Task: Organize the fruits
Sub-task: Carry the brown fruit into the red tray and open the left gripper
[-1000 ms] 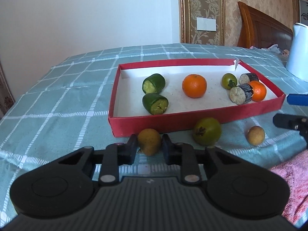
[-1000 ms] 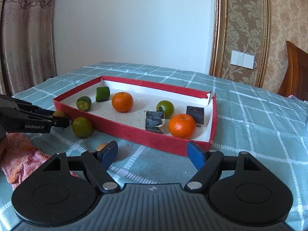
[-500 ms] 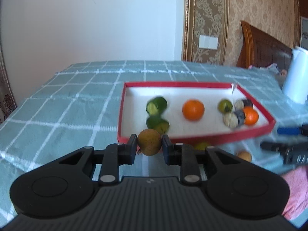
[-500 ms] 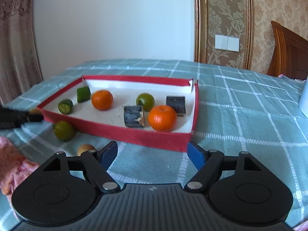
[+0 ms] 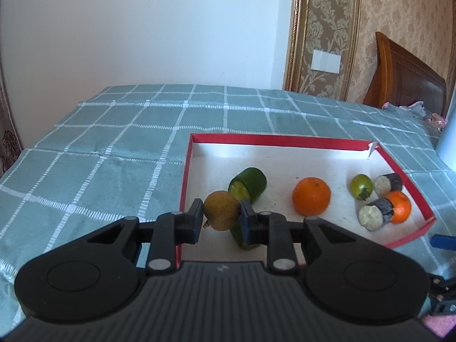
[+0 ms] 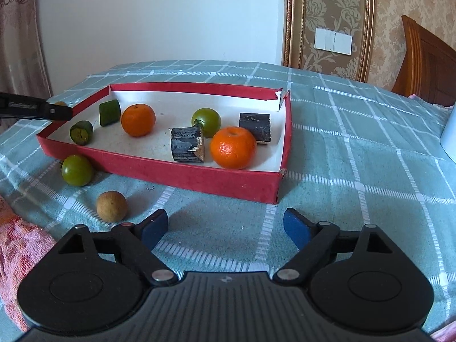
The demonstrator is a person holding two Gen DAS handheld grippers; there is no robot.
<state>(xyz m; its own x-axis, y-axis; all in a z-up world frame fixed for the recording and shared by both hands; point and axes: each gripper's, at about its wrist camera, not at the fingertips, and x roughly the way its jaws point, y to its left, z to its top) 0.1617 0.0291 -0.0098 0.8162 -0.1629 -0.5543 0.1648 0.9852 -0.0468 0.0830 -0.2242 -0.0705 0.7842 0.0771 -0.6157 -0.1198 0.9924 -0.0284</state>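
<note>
black left gripper (image 6: 61, 113) arm's white lettering unreadable.

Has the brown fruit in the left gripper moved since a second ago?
Yes. The brown fruit, clamped in the left gripper, was lifted from the cloth before the red box over its near-left corner.

Bright, soft daylight fills both views; shadows are faint, focus sharp, and fisheye bending darkens the corners.
</note>
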